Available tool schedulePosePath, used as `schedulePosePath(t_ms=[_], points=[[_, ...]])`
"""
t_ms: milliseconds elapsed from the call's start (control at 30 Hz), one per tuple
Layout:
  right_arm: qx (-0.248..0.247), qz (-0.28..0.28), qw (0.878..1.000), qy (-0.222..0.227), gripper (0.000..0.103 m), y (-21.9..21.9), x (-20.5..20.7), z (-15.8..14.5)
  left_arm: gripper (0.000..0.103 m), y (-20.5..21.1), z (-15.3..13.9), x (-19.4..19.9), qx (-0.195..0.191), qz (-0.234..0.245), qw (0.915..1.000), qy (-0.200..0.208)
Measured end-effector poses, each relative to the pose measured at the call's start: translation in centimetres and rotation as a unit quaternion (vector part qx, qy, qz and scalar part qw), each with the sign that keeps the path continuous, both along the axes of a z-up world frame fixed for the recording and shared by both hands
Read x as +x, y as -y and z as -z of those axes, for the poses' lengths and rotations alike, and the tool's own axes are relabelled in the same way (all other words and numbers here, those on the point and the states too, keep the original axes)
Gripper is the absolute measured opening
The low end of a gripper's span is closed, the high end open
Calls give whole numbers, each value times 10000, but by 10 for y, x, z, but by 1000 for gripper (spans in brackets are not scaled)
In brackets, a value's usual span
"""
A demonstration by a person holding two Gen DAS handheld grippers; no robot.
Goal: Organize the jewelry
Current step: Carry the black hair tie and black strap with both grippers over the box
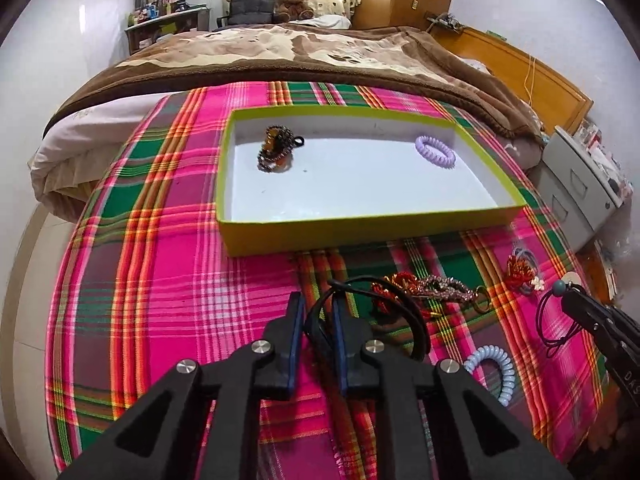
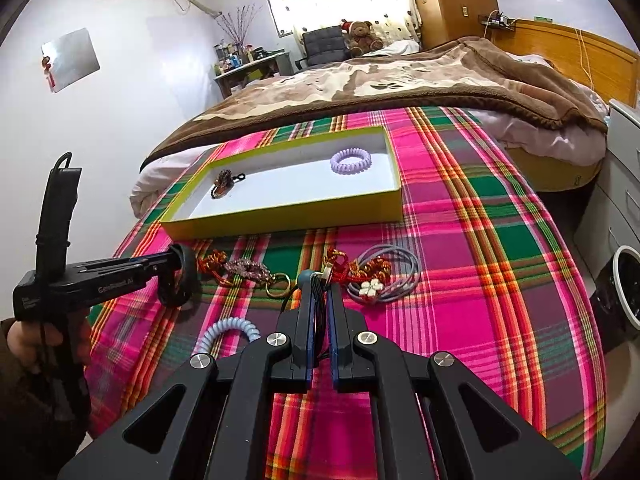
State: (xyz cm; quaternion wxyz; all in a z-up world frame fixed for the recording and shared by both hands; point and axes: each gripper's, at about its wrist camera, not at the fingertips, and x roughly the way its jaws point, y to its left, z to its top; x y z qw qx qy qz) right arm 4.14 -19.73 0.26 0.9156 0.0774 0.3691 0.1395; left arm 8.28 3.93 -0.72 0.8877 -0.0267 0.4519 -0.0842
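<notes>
My left tongs [image 1: 318, 304] were clamped on a black hair tie [image 1: 404, 312], my right tongs [image 2: 319, 286] on a dark beaded tie [image 2: 309, 277]. Step: carrying to the box [image 1: 360, 226] at 12 o'clock. Next: lift, release inside.

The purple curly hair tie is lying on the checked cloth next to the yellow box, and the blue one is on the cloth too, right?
Not quite. The purple curly hair tie lies inside the yellow box, near its far end, as the right wrist view shows. The blue curly hair tie is indeed on the checked cloth.
</notes>
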Motion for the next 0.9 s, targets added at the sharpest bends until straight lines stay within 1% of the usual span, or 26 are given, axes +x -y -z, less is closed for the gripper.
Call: schedulePosePath(t_ms=[267,433,533,700,900], points=[[-3,24,9999,168,5,0,11,-15,14,-8,-22,-3,-85,-44,9996,259],[-46,-19,9996,295,5,-5,18,-26,14,-13,-32,-3,-204,-57,9990,400],[-85,-74,9992,392,5,-8,25,-33,14,-14,-36,1,-205,-57,9988,445],[-112,-154,9990,394,5,-13,50,-39,14,-19,-44,15,-360,-162,9979,504],[-159,-213,9990,359,5,-20,88,-46,14,-21,-48,40,-352,-174,9980,498]])
